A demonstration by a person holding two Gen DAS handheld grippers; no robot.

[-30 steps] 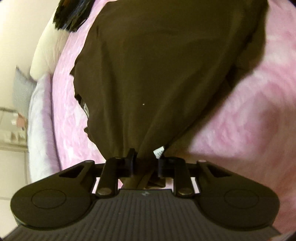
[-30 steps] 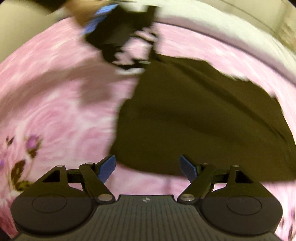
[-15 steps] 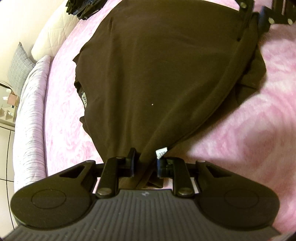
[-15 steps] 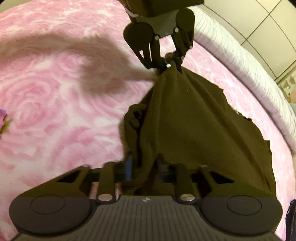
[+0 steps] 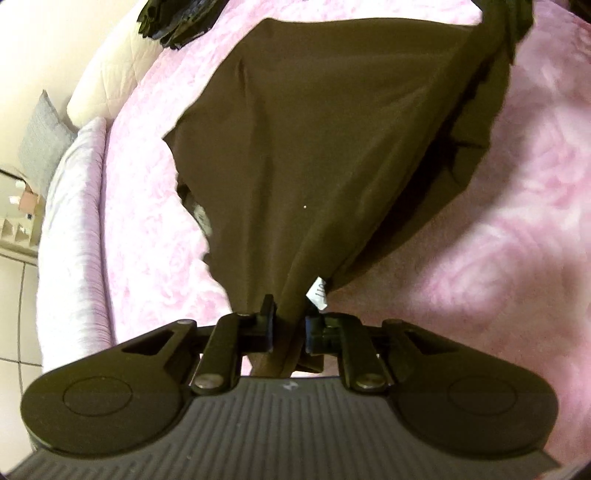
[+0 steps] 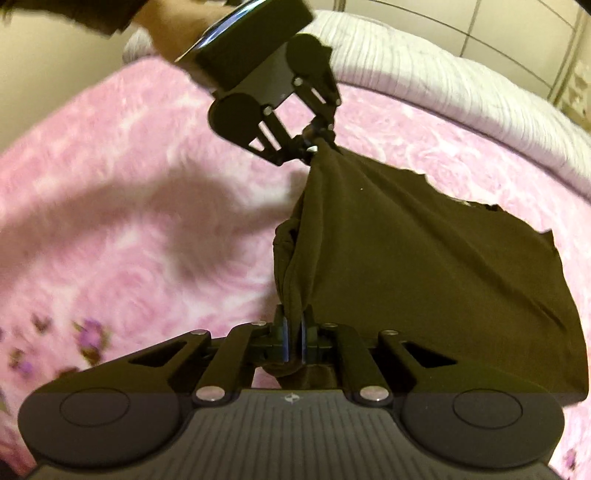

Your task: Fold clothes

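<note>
One dark brown garment [image 5: 332, 147] is hanging stretched between the two claws above a pink flowered bedspread [image 5: 498, 258], its lower part trailing on the bed. The left claw [image 5: 288, 325] is pinching one bunched corner beside a small white label [image 5: 317, 293], its jaws closing a little tighter on the cloth. The right claw [image 6: 293, 338] is clamped on the opposite bunched corner, the blue pads pressing the fabric from both sides. In the right wrist view the left claw [image 6: 319, 142] is showing at the far end of the cloth, with the person's hand [image 6: 173, 27] behind it. A pile of black clothes [image 5: 177, 18] is lying near a cream pillow [image 5: 110, 77] at the head of the bed. By the look of it, folding is only beginning: both corners are gripped and the cloth is being raised, but no crease is being made yet, and laying it flat, doubling it over and smoothing all seem to be waiting.
</note>
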